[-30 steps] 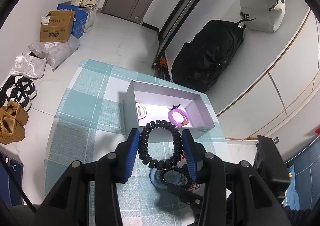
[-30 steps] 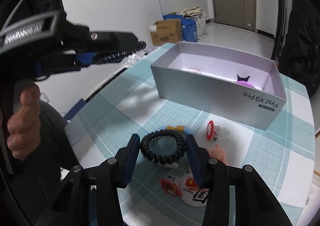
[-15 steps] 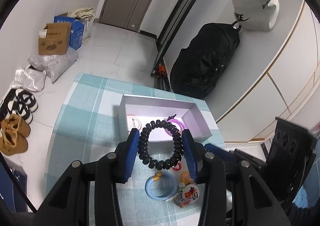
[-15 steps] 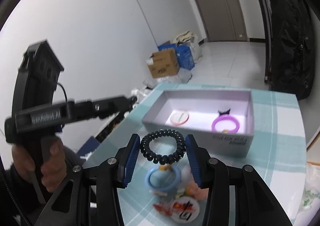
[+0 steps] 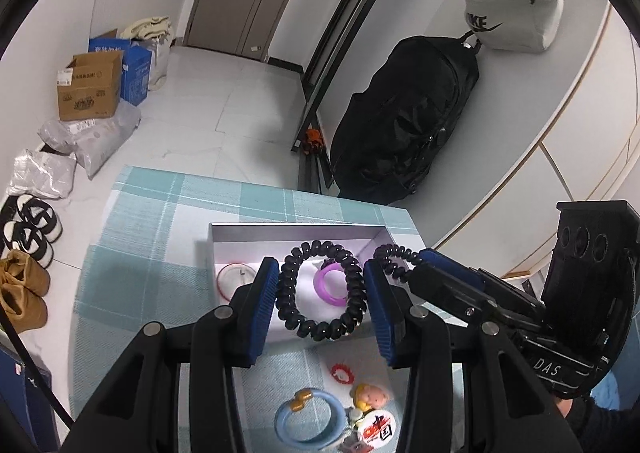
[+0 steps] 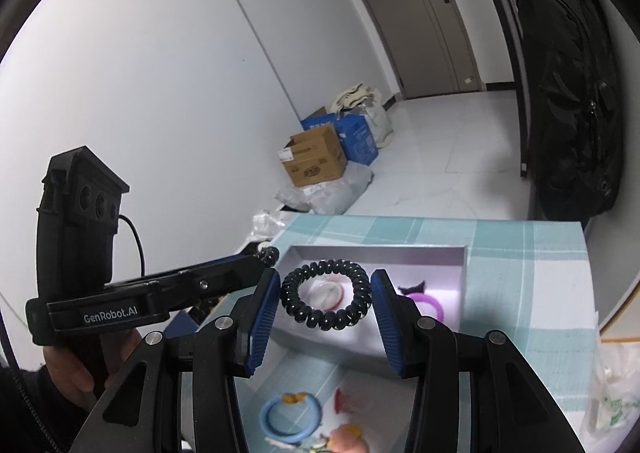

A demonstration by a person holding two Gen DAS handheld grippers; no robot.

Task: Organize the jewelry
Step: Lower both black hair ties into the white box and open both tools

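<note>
Left wrist view: the left gripper (image 5: 322, 295) clamps a black spiral hair tie (image 5: 322, 290) between its blue pads, above the open grey box (image 5: 294, 231) holding a purple bracelet (image 5: 329, 285).

Right wrist view: the right gripper (image 6: 325, 305) grips a second black spiral tie (image 6: 326, 299) – over the same box, on the checked tablecloth (image 6: 532, 273).

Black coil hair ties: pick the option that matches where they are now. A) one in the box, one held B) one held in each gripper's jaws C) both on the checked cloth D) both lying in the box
B: the left gripper clamps one black coil hair tie, and the right gripper clamps the other coil hair tie, both held above the open box.
</note>
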